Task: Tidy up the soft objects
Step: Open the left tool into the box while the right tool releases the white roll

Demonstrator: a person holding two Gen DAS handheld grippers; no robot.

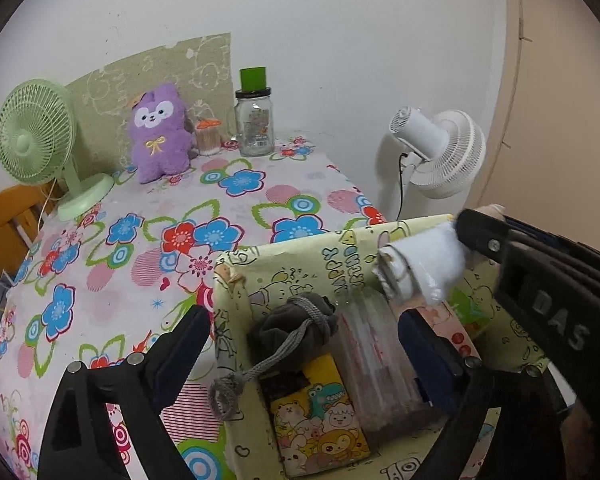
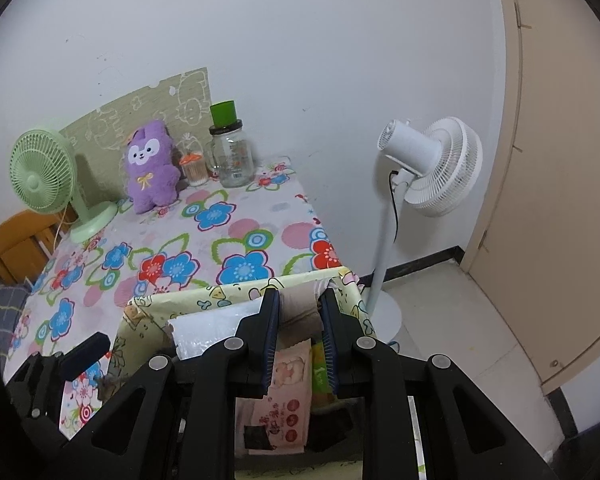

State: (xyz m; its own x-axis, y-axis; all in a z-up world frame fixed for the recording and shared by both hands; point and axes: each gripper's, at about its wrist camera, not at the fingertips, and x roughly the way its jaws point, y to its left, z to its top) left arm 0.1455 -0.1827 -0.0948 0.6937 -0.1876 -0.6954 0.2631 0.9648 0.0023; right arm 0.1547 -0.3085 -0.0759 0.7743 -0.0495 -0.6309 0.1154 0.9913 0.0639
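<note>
A yellow cartoon-print storage box [image 1: 236,280] sits at the near right corner of the flowered table. Inside lie a grey drawstring pouch [image 1: 296,328], a cartoon tissue pack [image 1: 320,424] and a clear plastic pack [image 1: 376,356]. My left gripper [image 1: 304,344] is open, its jaws astride the box's left wall and interior. My right gripper [image 2: 300,312] is shut on a rolled white and pink cloth [image 2: 300,304], held over the box's far right corner; it shows in the left wrist view [image 1: 416,268] too. A purple plush toy [image 1: 160,132] sits at the table's back.
A green desk fan [image 1: 36,140] stands at the back left. A glass jar with green lid [image 1: 254,120] and a small toothpick holder [image 1: 208,136] stand at the back. A white floor fan [image 2: 432,168] stands right of the table. A wooden chair [image 1: 8,216] is at left.
</note>
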